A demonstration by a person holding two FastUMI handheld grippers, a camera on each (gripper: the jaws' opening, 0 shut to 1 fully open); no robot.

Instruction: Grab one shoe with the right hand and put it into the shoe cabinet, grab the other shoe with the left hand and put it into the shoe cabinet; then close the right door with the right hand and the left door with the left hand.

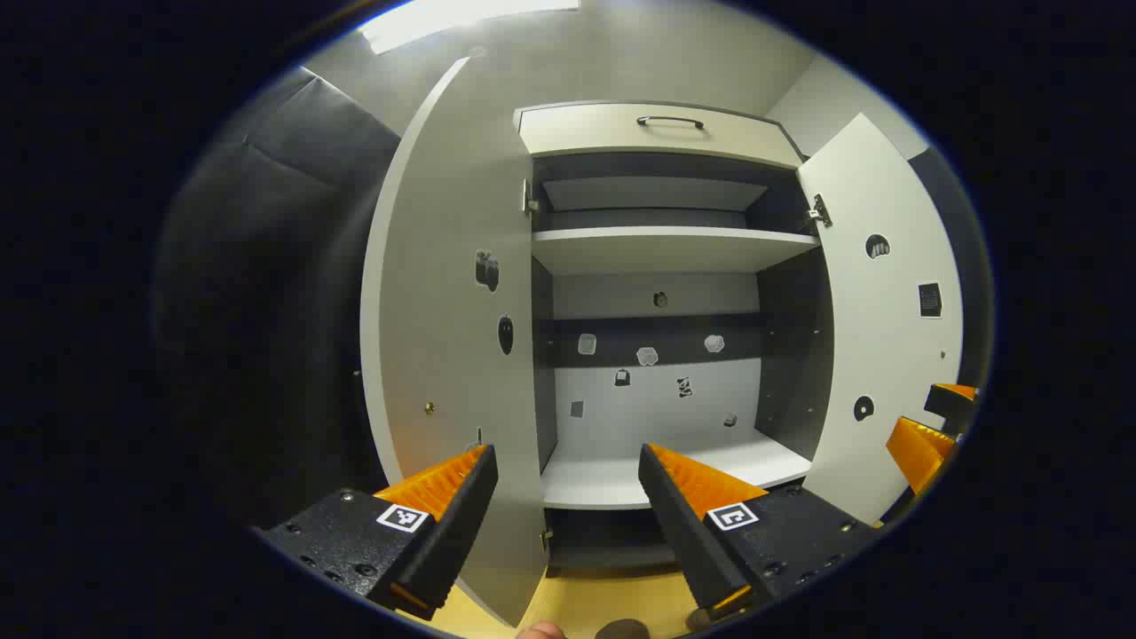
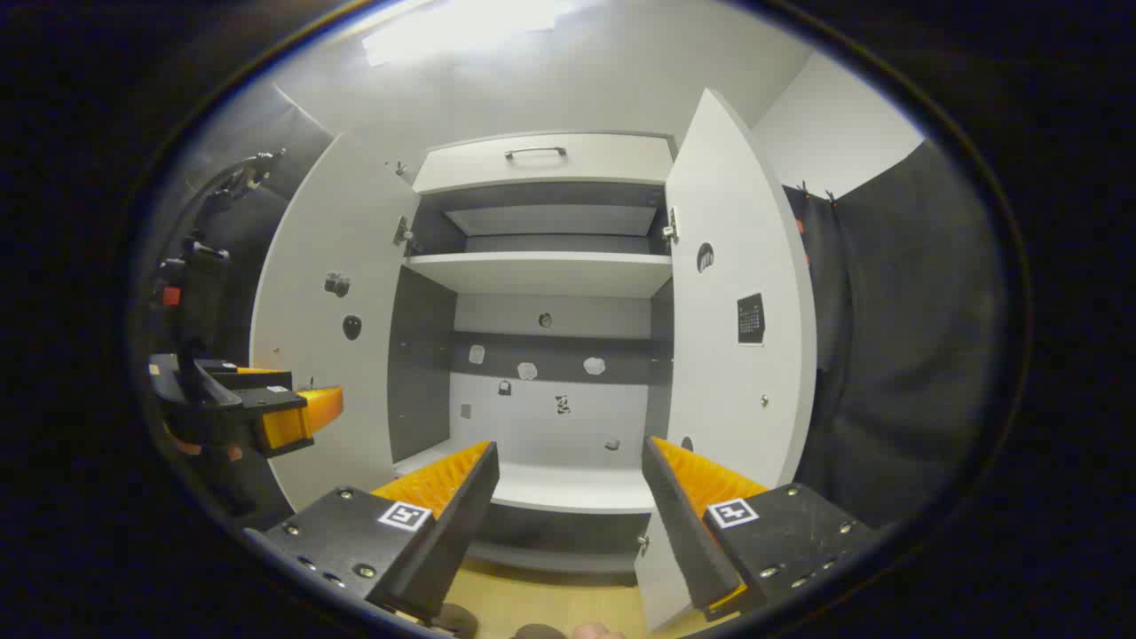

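Observation:
The shoe cabinet (image 1: 666, 248) stands ahead with both doors swung open: left door (image 1: 453, 311), right door (image 1: 879, 337). My left gripper (image 1: 568, 479) is open in front of the white lower shelf (image 1: 612, 484), nothing between its fingers. My right gripper (image 2: 568, 484) is open too, level with that shelf (image 2: 568, 488), close to the right door (image 2: 737, 355). Each gripper shows in the other's view: the right one (image 1: 927, 422) by the right door, the left one (image 2: 293, 395) before the left door (image 2: 328, 355). Small rounded shapes (image 1: 621, 630) sit at the bottom edge; I cannot tell if they are shoes.
A drawer with a dark handle (image 1: 670, 120) tops the cabinet, with an upper shelf (image 2: 541, 271) under it. Small stickers dot the back panel and doors. Black cloth walls (image 2: 896, 355) flank the cabinet. Yellow floor (image 1: 595, 603) lies below.

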